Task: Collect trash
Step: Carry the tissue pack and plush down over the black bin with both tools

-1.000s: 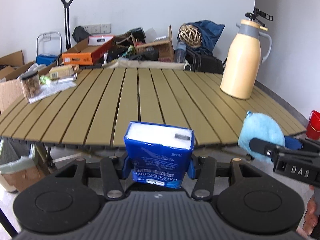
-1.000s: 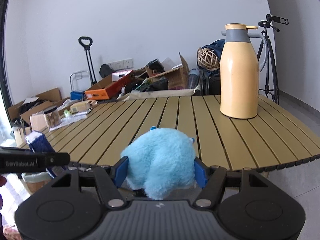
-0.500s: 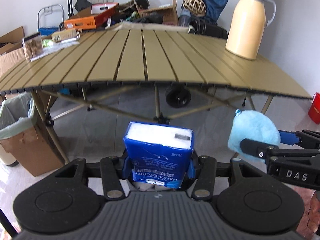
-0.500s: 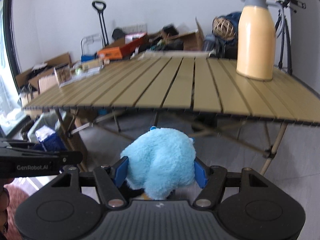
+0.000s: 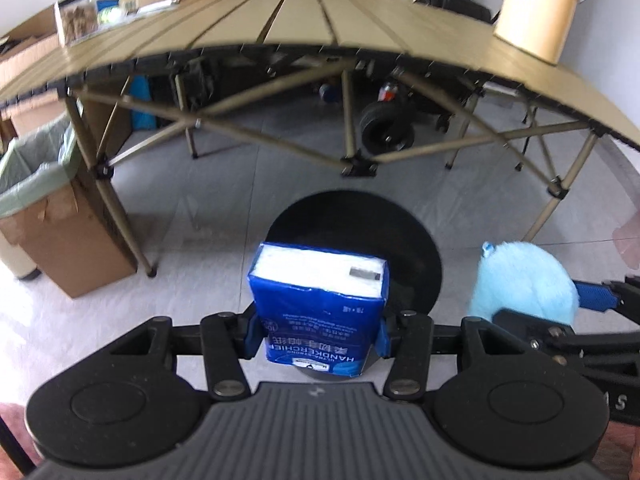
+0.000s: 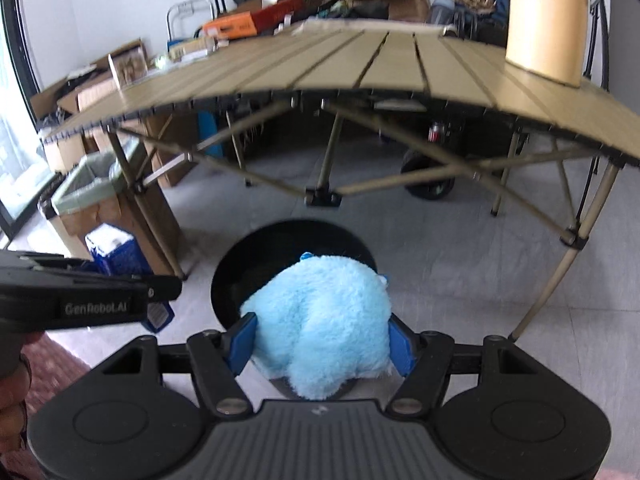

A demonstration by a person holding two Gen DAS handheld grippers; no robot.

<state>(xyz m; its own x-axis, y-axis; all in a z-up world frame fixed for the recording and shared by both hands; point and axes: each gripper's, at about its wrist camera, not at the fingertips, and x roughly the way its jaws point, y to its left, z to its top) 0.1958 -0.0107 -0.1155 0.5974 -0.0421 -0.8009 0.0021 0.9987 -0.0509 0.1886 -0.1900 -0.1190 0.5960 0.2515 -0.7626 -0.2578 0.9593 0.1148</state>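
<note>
I've got both claws pinching: left gripper [image 5: 318, 332] on tissue pack [image 5: 320, 300], right gripper [image 6: 322, 344] on blue plush [image 6: 320, 316]; black bin [image 6: 240, 280] just below-ahead.

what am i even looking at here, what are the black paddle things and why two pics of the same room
These are two hand-held grippers, each with a camera looking along its fingers, so each picture is one gripper's own view. The left gripper is closed on a blue tissue pack. The right gripper is closed on a fluffy blue toy. Both point down toward a round black bin on the floor in front of a slatted folding table, which carries a cream jug. A lined cardboard box stands at the left.
</note>
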